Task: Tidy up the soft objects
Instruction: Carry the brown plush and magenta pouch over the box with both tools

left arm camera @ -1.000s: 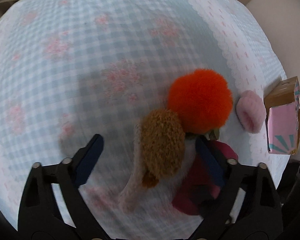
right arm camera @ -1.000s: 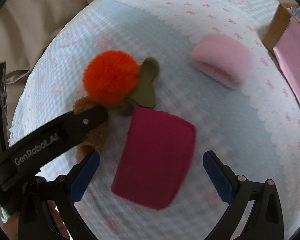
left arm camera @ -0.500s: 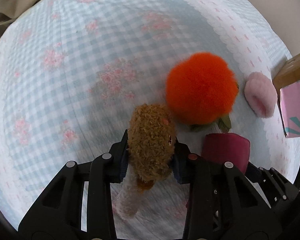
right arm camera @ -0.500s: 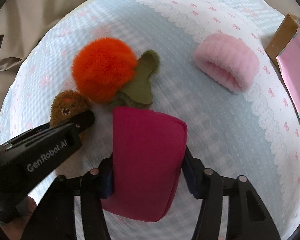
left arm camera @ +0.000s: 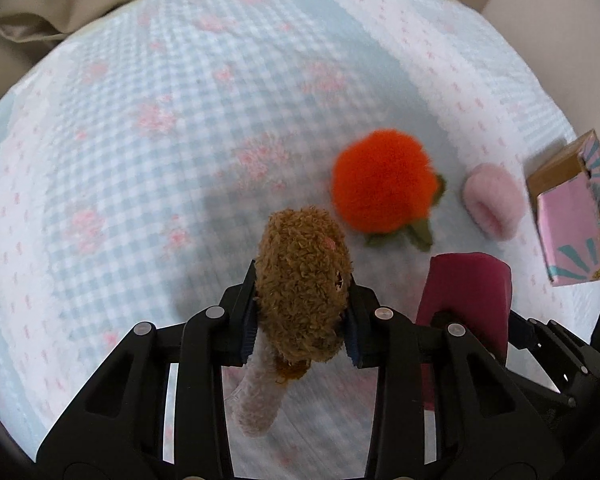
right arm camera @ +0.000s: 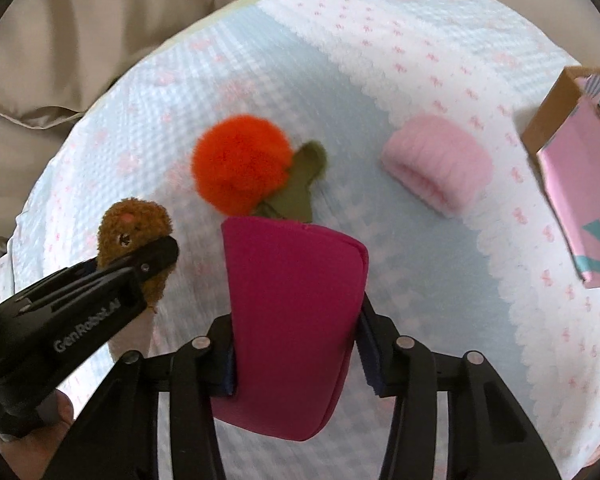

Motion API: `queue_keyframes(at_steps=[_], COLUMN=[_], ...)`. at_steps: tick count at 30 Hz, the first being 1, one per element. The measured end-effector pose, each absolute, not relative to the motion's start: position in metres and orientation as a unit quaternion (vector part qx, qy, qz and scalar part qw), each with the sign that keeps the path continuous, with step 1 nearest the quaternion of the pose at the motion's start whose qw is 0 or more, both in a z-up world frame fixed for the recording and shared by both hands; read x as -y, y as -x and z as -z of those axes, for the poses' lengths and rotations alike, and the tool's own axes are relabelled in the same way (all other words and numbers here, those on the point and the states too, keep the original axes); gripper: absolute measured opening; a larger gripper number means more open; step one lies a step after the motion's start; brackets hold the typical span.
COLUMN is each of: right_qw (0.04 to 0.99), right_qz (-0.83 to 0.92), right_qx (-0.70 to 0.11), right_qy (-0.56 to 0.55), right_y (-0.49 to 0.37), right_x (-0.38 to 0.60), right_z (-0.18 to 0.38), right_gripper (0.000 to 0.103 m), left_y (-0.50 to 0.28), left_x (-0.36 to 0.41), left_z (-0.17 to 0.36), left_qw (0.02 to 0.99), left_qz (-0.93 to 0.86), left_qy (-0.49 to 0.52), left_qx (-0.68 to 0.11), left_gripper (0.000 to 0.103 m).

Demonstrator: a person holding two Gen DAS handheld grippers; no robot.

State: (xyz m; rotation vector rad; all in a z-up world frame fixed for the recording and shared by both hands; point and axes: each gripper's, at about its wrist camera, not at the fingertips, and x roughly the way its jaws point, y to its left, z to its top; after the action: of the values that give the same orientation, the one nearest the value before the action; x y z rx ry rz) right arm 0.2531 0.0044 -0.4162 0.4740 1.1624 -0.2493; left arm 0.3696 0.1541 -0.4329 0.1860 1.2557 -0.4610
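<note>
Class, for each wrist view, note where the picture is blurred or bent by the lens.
Left wrist view: the fluffy orange pompom fruit and checked blue-and-white cloth look softly smeared, while the curly brown plush toy is sharp. Right wrist view: the cloth is smeared too, the magenta fabric pouch crisper. Both views: the fisheye lens curves the cloth's edges, with dark corners.

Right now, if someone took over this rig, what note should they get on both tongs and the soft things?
Left tongs: shut on the brown plush.
Right tongs: shut on the magenta pouch.
On the quilt: orange pompom and pink band, untouched.
Pink box at the right edge.
Done: both items gripped.
Left: place them, then collect the pompom and band.
</note>
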Motion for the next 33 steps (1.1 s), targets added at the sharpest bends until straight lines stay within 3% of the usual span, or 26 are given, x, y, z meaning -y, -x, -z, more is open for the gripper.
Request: queue_keyframes(at_steps=[21, 33], right_qw=[0.867, 0.89], right_qz=[0.008, -0.041], right_qx=[-0.476, -0.444], right_qy=[-0.147, -0.092], right_y=[-0.177, -0.129], right_x=[0.03, 0.123], right_z=[0.209, 0.133], right_gripper=[0.043, 0.043], left_y=[-0.258, -0.176], left_x=[-0.144, -0.077], left_z=[0.214, 0.133], left_qw=[0.85, 0.879], left_qz=[0.167, 0.135], left_qy=[-0.013, 0.025], left_qx=[-0.499, -0.457], left_gripper=[0.031, 0.031])
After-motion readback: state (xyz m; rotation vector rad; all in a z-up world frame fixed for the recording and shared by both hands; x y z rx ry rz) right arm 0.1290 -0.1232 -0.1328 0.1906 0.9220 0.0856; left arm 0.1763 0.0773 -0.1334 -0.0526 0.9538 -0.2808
